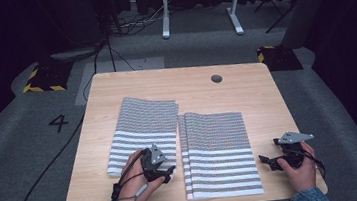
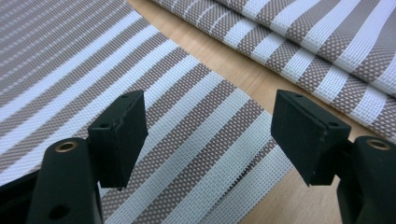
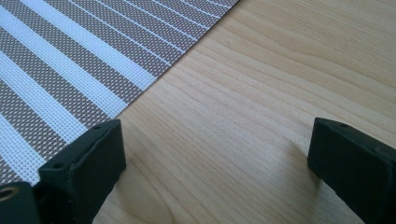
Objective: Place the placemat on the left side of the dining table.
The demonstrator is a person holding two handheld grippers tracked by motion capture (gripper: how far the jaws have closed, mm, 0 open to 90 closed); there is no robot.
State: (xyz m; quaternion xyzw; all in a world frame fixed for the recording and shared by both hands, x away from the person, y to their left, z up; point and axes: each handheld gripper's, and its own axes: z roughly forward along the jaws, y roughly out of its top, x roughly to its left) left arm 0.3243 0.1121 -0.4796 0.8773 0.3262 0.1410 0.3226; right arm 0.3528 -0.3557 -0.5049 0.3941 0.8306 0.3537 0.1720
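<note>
High view shows a wooden table (image 1: 194, 76) carrying two striped woven placemats side by side: the larger, folded one (image 1: 219, 151) at centre-right, the smaller one (image 1: 142, 129) left of it, a strip of bare wood between them. The left gripper (image 1: 166, 172) hovers over the smaller mat's near right corner (image 2: 261, 158), jaws spread wide, likely to take that corner. The right gripper (image 1: 268, 161) hangs over bare wood just beside the larger mat's edge (image 3: 140, 91), likewise spread and empty.
</note>
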